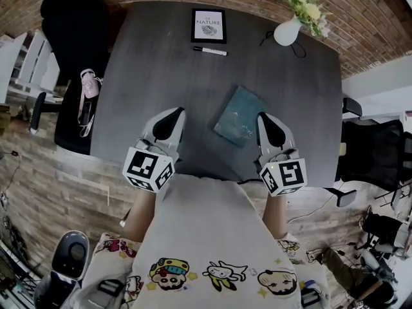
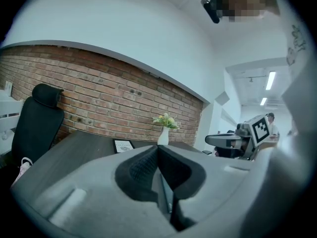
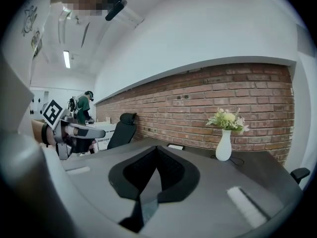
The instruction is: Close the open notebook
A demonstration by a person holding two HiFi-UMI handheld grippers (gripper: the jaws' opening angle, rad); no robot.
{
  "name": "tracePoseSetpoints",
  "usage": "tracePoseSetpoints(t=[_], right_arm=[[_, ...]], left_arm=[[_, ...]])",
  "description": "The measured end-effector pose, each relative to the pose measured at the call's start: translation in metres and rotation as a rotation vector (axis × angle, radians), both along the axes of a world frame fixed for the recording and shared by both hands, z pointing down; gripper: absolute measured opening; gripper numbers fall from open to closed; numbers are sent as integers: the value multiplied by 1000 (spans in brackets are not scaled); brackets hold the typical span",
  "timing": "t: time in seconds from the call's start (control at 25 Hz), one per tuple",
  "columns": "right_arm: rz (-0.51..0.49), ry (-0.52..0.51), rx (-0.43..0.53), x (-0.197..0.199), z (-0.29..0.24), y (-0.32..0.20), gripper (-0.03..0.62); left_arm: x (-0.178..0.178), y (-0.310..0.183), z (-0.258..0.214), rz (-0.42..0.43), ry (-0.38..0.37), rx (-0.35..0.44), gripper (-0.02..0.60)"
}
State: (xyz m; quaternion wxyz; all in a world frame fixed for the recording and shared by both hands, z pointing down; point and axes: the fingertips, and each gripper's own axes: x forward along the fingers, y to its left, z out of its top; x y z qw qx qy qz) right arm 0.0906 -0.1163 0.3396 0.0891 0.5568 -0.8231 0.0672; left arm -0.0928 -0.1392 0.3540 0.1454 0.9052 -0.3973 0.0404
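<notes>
Left gripper [image 1: 171, 118] and right gripper [image 1: 266, 122] are hovering at the tabletop's [image 1: 161, 56] near edge, jaws pressed together, empty. Notebook [image 1: 239, 116] is apparently lying closed; check the cover is flat.

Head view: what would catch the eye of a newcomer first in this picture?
First come the two grippers near the front edge of the dark table, the left gripper and the right gripper, both shut and empty. Between them, nearer the right one, a teal notebook lies closed. At the far edge stand a framed picture and a white vase with flowers.
</notes>
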Motion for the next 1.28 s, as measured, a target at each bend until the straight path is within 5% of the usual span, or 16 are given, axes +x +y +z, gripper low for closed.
tracePoseSetpoints(t=[1.28], right_arm=[[46, -13, -27, 13, 11, 2, 8]], left_arm=[[-6, 0, 9, -8, -31, -32, -2]])
